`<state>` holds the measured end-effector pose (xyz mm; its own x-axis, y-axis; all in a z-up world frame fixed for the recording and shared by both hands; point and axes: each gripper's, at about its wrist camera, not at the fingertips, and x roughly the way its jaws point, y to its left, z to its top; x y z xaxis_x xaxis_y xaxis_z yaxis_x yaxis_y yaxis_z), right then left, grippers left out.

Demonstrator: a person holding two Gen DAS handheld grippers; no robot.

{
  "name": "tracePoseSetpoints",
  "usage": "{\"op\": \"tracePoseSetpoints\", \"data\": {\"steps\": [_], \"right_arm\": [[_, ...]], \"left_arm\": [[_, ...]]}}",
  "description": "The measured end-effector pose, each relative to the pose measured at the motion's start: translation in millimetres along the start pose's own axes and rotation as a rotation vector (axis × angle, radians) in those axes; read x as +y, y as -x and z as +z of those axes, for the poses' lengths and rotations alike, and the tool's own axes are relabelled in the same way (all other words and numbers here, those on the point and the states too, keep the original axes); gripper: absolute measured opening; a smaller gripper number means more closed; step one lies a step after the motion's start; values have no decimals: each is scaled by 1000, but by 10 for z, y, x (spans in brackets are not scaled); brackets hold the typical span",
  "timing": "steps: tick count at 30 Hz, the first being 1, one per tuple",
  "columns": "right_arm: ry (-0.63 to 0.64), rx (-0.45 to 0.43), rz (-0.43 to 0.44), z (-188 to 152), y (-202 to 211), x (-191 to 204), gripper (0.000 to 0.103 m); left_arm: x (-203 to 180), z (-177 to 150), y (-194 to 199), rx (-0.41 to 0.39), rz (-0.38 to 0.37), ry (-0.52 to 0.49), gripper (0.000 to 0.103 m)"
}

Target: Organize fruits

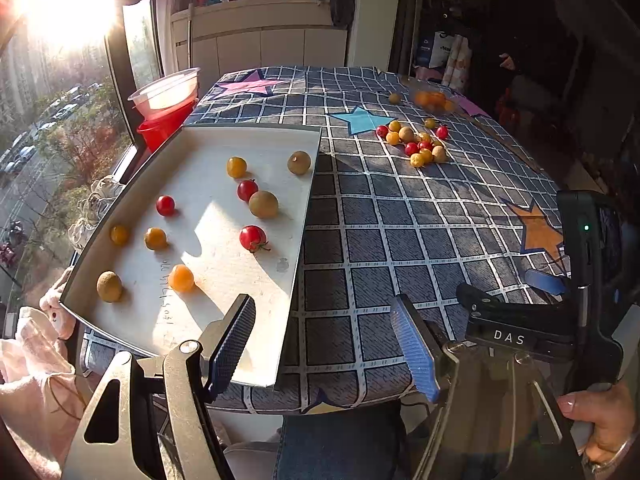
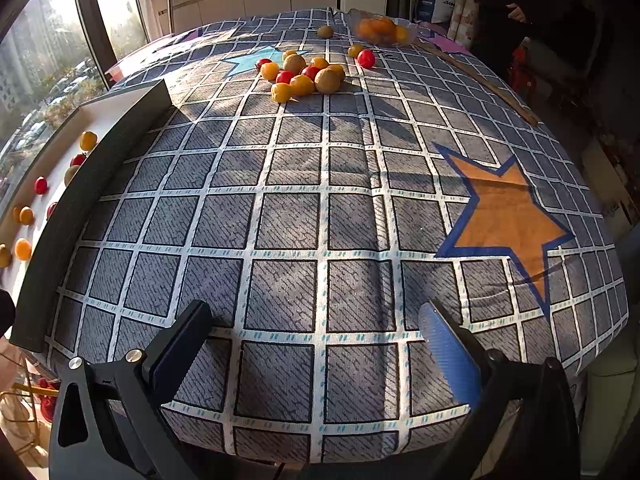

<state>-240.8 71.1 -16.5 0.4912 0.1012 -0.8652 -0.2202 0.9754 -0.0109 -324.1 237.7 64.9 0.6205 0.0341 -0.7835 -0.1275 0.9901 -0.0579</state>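
A white tray (image 1: 200, 144) lies on the table's left side with several small fruits spread on it: red cherry tomatoes (image 1: 253, 237), yellow tomatoes (image 1: 181, 278) and brown longans (image 1: 263, 204). A pile of mixed fruits (image 1: 416, 144) lies far across the checked tablecloth; it also shows in the right wrist view (image 2: 304, 74). My left gripper (image 1: 324, 344) is open and empty over the tray's near right corner. My right gripper (image 2: 316, 348) is open and empty above the table's near edge; its body shows in the left wrist view (image 1: 520, 332).
A clear bowl of orange fruits (image 2: 380, 30) stands at the far edge. A clear plastic bowl on a red container (image 1: 166, 98) stands left of the tray's far end by the window. The tray's dark rim (image 2: 92, 200) rises at the left. A person stands at the far right.
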Motion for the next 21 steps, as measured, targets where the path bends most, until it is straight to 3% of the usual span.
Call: {"op": "tracePoseSetpoints", "data": {"steps": [6,9,14,17,21], "right_arm": [[31,41,18,105,36,-149,103],[7,-17,19,283,213,-327,103],[-25,-131,39,659,587,-597,103],[-46,-177,70,869,750,-735,103],[-66,-215,115,1146,890,-879,103]], "left_arm": [[-17,166,159,-21,-17,-27,71],[-65,379,307,-66,-18,-67,71],[-205,867,487,-123,-92,-78,71],[-365,1086,465,-144,-82,-95,71],[-597,1251,213,-105,-83,-113,71]]}}
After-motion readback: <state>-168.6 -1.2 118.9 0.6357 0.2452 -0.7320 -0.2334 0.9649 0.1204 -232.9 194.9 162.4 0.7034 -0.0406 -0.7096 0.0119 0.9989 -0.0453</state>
